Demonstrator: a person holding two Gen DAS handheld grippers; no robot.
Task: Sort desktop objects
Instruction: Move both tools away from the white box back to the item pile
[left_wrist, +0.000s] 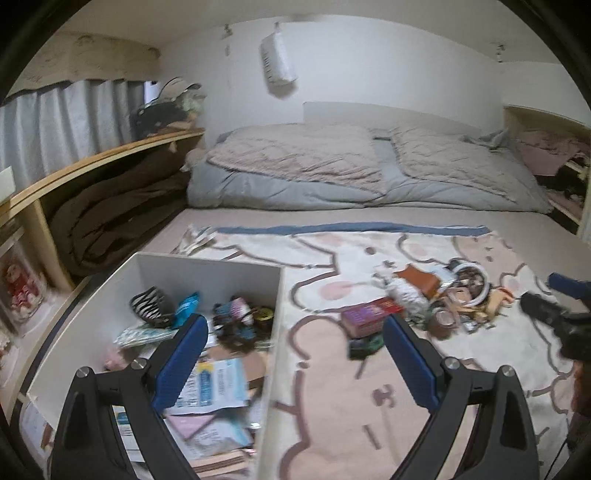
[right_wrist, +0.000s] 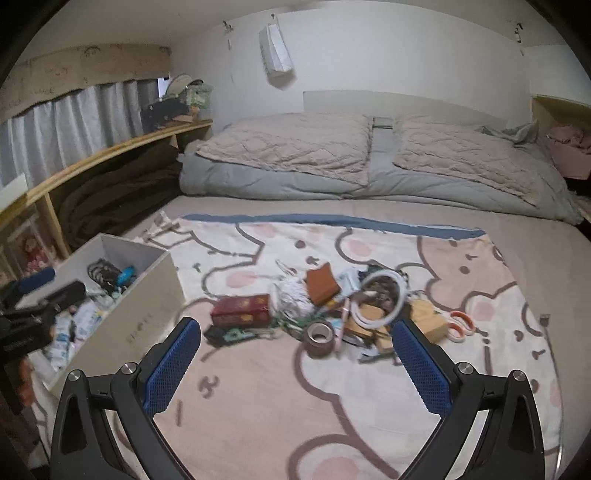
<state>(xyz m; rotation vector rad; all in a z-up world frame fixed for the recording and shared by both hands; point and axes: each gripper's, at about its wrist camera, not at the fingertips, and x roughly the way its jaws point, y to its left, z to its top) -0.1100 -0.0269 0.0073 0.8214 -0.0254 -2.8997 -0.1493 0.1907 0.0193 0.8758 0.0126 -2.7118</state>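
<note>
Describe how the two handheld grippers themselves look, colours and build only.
The left gripper and right gripper look alike: black plastic arms with triangular cut-outs and silver round bolts, ending in flat fingers padded with textured blue rubber. No cables or sleeves show.

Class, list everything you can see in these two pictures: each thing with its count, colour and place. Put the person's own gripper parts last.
box: one, white, left on the blanket, part filled with small items
blanket: one, pink and cream cartoon print, spread on the bed
red box: one, dark red, left edge of the pile
tape roll: one, brown, front of the pile
cable coil: one, white, middle of the pile
scissors: one, orange handles, right of the pile
pillows: two, beige, head of the bed
shelf: one, wooden, along the left wall
left gripper: open, over the box edge
right gripper: open, before the pile
</note>
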